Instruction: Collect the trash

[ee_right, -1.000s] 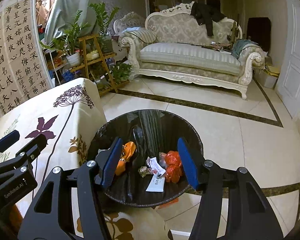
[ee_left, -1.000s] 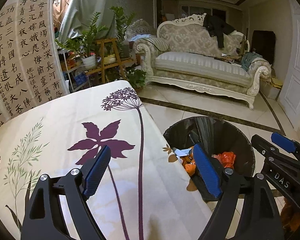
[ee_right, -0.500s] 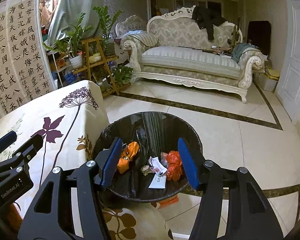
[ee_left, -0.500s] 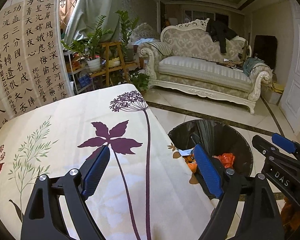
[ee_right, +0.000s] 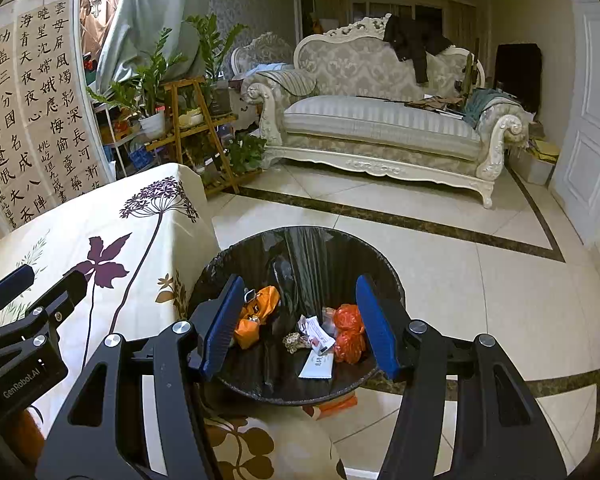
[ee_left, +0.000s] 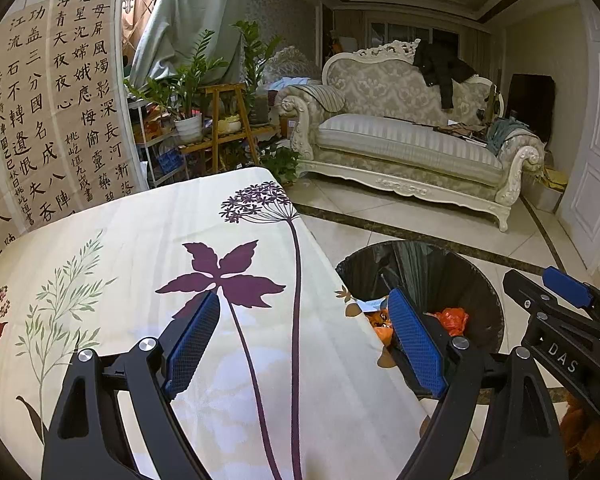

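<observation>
Versus a second ago: both views sit slightly farther back, with more tablecloth [ee_left: 148, 240] and floor [ee_right: 440, 248] in frame; bin contents unchanged. Left gripper [ee_left: 304, 344] hangs over the cloth, jaws wide, nothing between them. Right gripper [ee_right: 300, 320] hangs above the trash bin [ee_right: 244, 256], jaws half apart, empty. In the bin: orange bags [ee_right: 348, 332] at 3 o'clock, paper scraps [ee_right: 316, 364] at centre. Sofa [ee_right: 380, 120] at 12 o'clock.

A bench draped in a cream floral-printed cloth [ee_left: 148, 248] is standing on the pale tiled floor [ee_right: 440, 264], a round black-lined trash bin [ee_right: 364, 248] sitting at its three o'clock.
</observation>
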`<act>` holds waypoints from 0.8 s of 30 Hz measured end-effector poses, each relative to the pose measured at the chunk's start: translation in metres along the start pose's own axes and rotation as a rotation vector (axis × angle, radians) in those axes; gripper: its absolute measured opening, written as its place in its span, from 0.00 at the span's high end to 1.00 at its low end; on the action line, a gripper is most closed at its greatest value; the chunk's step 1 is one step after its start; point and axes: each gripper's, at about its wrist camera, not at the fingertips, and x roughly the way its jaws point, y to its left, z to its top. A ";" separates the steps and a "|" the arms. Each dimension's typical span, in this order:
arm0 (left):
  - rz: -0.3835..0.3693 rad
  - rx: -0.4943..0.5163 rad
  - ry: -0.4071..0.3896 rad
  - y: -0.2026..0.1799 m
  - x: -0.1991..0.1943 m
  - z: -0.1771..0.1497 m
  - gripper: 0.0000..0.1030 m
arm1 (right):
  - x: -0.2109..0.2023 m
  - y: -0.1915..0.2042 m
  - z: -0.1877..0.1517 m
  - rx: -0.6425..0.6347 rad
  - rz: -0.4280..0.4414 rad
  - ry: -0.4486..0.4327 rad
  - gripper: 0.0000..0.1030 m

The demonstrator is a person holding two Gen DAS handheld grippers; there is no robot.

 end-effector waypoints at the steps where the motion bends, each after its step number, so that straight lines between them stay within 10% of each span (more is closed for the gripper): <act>1: 0.000 0.000 0.000 0.000 0.000 0.000 0.19 | 0.000 0.000 0.000 -0.001 0.000 0.000 0.45; 24: -0.005 -0.007 0.004 -0.003 -0.001 -0.002 0.19 | 0.000 0.000 -0.001 0.000 0.000 0.000 0.45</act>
